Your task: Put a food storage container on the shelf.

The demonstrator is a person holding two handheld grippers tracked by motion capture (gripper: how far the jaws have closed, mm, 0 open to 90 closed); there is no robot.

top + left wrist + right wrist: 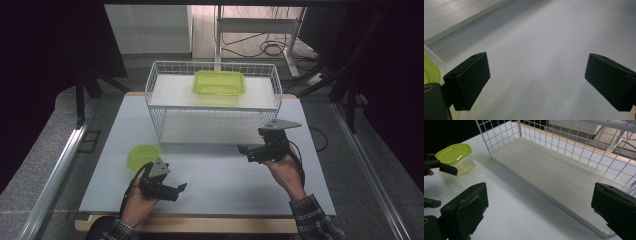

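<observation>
Item 1: small round container (143, 155), clear plastic tub with a lime-green lid (453, 153), standing upright on the worktop (215, 185) at near left, just beside the left gripper (172, 190) and well apart from the wire rack (212, 102). Judged light, thin-walled and somewhat flexible; the smooth sides could slip or dent under a hard squeeze. Best hold is judged to be across the lid rim, where the plastic is stiffest, or low across the body with gentle pressure

Item 2: left gripper, held in the person's left hand (136, 205) near the worktop's front edge, pointing to the right. Jaws stand wide apart with nothing between them; in the left gripper view only bare worktop lies ahead, the container's edge (431, 68) at the frame's left

Item 3: right gripper (245, 150), held in the right hand (286, 172) at near right, just in front of the rack, aimed left. Jaws wide and empty in the right gripper view

Item 4: wire rack, white, two-tiered, at the far middle of the worktop. Lower shelf (554, 177) bare

Item 5: rectangular green-lidded container (219, 82), lying flat on the rack's upper shelf (170, 92)
</observation>
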